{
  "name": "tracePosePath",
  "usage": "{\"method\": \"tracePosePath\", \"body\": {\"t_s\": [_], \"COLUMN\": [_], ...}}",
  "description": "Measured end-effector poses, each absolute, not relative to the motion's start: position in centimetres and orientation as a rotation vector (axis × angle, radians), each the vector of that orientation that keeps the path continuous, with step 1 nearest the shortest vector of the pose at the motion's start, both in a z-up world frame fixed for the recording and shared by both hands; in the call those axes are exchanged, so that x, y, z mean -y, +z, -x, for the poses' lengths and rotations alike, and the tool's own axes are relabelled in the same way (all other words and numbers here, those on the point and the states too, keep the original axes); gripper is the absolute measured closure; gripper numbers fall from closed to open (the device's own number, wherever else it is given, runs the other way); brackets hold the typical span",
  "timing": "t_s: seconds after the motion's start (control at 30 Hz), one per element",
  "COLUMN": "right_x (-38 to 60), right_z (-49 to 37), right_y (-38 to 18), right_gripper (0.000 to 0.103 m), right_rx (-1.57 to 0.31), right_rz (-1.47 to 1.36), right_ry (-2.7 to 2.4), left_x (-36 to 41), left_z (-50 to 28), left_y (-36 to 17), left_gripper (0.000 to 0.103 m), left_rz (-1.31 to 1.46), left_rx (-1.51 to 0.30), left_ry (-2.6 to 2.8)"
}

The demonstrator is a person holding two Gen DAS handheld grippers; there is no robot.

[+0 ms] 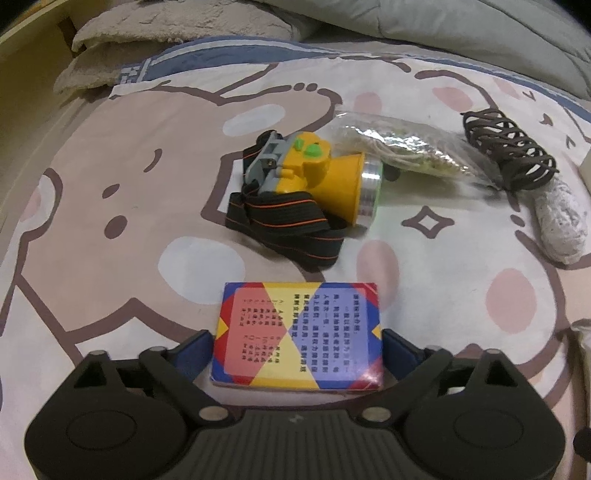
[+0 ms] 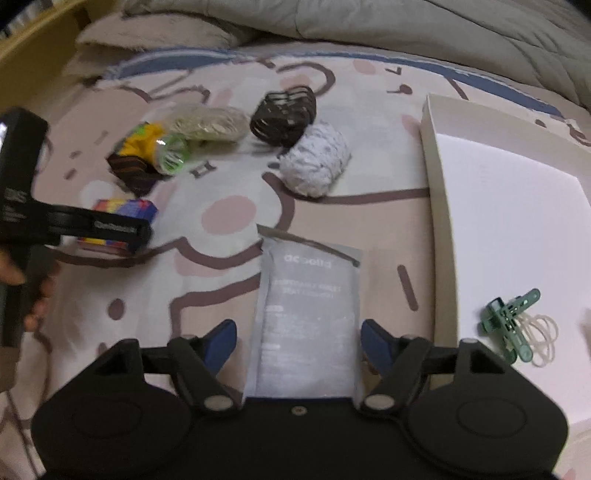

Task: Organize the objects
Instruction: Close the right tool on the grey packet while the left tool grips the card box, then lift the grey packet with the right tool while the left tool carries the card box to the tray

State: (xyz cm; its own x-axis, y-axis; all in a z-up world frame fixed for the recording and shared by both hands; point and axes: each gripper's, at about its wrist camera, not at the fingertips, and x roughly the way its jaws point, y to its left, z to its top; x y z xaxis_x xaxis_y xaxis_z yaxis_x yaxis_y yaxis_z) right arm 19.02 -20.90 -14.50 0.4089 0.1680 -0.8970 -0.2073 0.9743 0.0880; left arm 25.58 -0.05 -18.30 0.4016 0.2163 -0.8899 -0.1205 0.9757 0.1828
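Observation:
My left gripper (image 1: 297, 341) has its blue pads against both sides of a colourful card box (image 1: 297, 336) lying on the bedsheet; it looks shut on it. The box also shows in the right wrist view (image 2: 123, 221) under the left gripper's body. My right gripper (image 2: 299, 343) is open, its fingers either side of a grey flat packet (image 2: 308, 314) and clear of its edges. A yellow headlamp (image 1: 314, 173) with a black strap lies beyond the card box.
A white box lid (image 2: 517, 229) at the right holds a green clip (image 2: 511, 325) and rubber bands (image 2: 543, 339). A bag of string (image 1: 402, 146), a dark wire coil (image 1: 511, 147) and a white speckled roll (image 1: 563, 218) lie on the sheet. Grey quilt (image 1: 480, 33) behind.

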Motion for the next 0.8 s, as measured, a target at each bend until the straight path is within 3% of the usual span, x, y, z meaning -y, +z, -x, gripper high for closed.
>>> {"method": "tracePosePath", "body": {"t_s": [0.2, 0.3, 0.4, 0.8], "right_x": [20.6, 20.4, 20.2, 20.1], "right_z": [-19.2, -19.0, -19.0, -18.8], "right_y": [-16.1, -16.3, -16.0, -11.6], "right_gripper": [0.029, 0.039, 0.046, 0.048], "right_rx": [-1.146, -1.156, -1.140, -0.967], "right_rz": [0.070, 0.068, 0.083, 0.070], "right_ry": [0.186, 0.215, 0.236, 0.227], "left_x": [-0.3, -0.7, -0.4, 0.7], "left_z": [-25.6, -25.6, -25.6, -23.8], "left_y": [-18.6, -18.5, -18.4, -13.5], "left_gripper": [0.001, 0.011, 0.014, 0.014], "left_rz": [-0.104, -0.055, -0.048, -0.040], "left_rx": [-1.136, -1.145, -1.145, -0.967], "left_ry": [0.211, 0.188, 0.191, 0.193]}}
